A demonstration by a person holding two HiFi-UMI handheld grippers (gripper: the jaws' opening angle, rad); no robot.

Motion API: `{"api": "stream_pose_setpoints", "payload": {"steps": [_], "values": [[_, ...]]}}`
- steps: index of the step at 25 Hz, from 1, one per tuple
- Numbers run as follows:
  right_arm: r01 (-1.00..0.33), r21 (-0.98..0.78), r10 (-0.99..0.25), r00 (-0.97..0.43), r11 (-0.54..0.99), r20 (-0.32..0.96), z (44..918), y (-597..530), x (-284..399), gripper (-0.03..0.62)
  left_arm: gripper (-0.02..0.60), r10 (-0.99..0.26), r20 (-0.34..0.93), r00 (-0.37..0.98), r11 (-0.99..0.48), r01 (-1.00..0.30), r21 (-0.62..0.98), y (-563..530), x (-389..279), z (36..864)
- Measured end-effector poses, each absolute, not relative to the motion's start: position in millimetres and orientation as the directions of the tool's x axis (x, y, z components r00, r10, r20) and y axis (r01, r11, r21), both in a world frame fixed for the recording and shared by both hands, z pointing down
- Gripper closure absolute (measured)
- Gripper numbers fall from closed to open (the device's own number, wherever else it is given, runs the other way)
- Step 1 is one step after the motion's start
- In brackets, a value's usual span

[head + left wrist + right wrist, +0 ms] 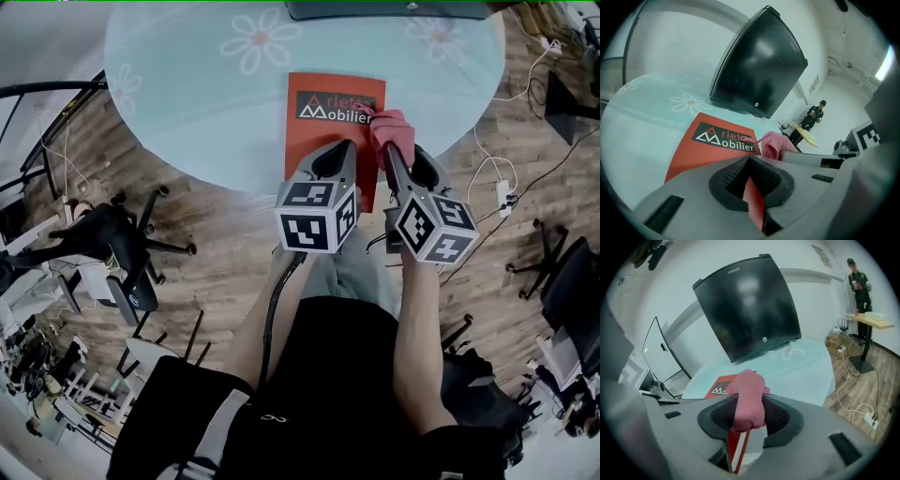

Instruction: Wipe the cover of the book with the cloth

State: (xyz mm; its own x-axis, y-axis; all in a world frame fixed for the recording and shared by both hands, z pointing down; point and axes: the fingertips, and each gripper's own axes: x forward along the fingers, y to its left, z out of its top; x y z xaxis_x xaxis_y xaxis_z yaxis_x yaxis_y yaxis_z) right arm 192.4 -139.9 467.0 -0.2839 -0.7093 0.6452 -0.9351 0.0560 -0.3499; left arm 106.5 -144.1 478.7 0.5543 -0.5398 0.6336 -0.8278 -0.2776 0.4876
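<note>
Okay, step: wiping looks under way. Against the counter (187, 112), keep the book (323, 141) pinned and drag the cloth (392, 131) flat across the whole cover, with light pressure so nothing slides.
counter: round glass top; the book lies at its near edge.
book: red, cover up, title end away from you.
cloth: pink wad, touching the cover by the title.
left tongs (751, 176): clenched on the book's near edge.
right tongs (749, 416): clenched on the cloth, which sticks out past the tips.

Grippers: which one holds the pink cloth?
The right gripper, jaws shut on the pink cloth; the left gripper instead pinches the red book edge.
</note>
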Motion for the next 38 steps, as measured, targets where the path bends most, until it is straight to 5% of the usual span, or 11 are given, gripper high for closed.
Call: {"api": "stream_pose_setpoints", "payload": {"steps": [22,38], "values": [[-0.867,-0.385,-0.663,-0.491,0.315,0.565,434.2,-102.8,102.9,0.439,0.569,-0.702,0.606,0.374,-0.088,-0.89,0.448,-85.8,18.0,449.4],[-0.845,-0.446,-0.645,-0.52,0.295,0.559,455.9,-120.4,23.2,0.439,0.569,-0.679,0.638,0.364,-0.106,-0.908,0.405,-96.1,-50.2,459.7]]}}
